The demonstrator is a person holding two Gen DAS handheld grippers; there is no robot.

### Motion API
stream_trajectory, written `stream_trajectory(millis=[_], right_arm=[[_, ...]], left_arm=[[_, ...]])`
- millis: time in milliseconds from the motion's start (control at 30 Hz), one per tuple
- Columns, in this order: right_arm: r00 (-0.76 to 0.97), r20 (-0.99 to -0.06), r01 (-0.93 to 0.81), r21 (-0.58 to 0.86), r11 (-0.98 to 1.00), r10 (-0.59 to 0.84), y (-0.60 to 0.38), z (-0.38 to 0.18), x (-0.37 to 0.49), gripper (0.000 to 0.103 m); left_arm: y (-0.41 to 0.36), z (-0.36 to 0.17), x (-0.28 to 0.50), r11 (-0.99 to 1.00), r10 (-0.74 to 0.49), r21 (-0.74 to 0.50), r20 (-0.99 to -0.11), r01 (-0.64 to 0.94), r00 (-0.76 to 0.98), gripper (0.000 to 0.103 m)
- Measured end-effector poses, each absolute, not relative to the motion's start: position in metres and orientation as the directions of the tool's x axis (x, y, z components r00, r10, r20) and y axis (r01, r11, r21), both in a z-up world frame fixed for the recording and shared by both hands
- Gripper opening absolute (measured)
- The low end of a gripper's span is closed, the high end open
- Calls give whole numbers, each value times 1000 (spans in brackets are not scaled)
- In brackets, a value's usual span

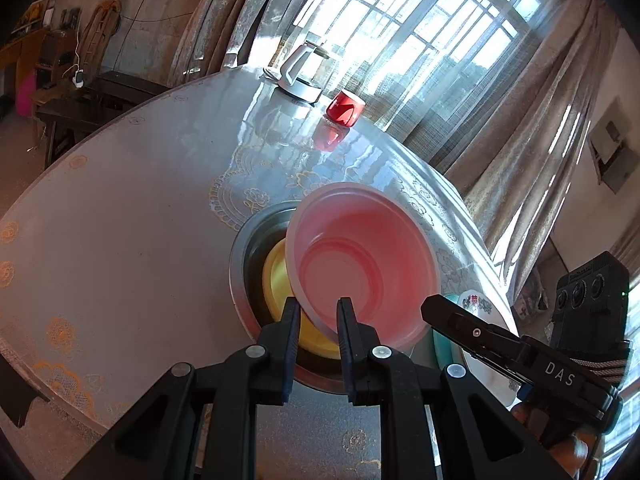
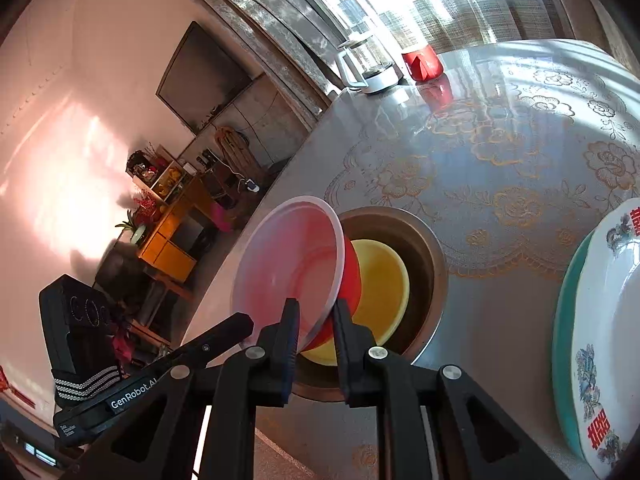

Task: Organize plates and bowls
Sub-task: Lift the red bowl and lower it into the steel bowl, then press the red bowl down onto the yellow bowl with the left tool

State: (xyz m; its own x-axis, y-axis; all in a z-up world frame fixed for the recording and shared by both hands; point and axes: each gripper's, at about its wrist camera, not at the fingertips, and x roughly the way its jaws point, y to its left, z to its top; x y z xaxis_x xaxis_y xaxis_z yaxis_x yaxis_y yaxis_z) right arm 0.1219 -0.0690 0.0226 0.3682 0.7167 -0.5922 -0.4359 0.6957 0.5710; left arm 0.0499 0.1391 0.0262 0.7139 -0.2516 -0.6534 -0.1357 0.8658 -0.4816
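Pink bowl (image 1: 362, 256) over patterned table (image 1: 120, 216), curtained window (image 1: 404, 24) behind.

White letters "DAS" stand on the black right gripper body (image 1: 560, 378); "GenRobot.AI" on the black left gripper body (image 2: 132, 396) — red double-happiness characters mark the white floral plate (image 2: 600, 360).

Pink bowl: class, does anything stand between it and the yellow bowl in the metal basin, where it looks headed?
Nothing visible does. The pink bowl, held at its rim by the left gripper and right gripper, hangs tilted directly over the yellow bowl in the metal basin. The stacked plates sit off to one side.
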Motion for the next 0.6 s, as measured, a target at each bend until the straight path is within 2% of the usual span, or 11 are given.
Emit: stream_trajectory(millis=[600], right_arm=[[344,-655,-370,563,739,672,-71,-8,130,23]], left_arm=[[134,3,63,869,-264,-468,-712,-159,651,20]])
